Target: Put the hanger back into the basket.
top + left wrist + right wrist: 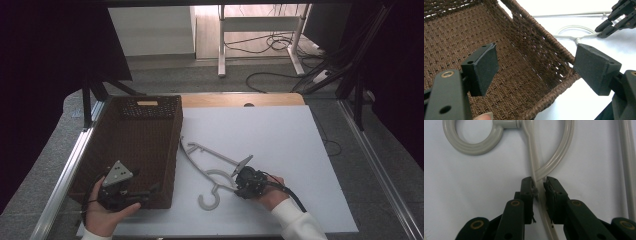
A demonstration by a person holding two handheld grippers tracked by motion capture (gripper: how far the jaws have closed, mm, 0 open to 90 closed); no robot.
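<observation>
**Right gripper clamped on a clothes hanger, left gripper spread over a wicker basket**

The right gripper has its two black jaws pressed onto a thin arm of a pale grey plastic clothes hanger, just where that arm meets the curved loop near the neck. The arm runs down between the jaws and is hidden behind them. The hanger lies flat on the white table, just beside the basket. Its hook points toward the person. Its long axis runs diagonally, from near the basket's right wall toward the right gripper. The far end is too thin to make out clearly.

The left gripper holds its jaws wide apart, straddling the near right corner of the brown woven basket. Whether the pads touch the weave is unclear. The left hand is cut off by the bottom edge.
</observation>
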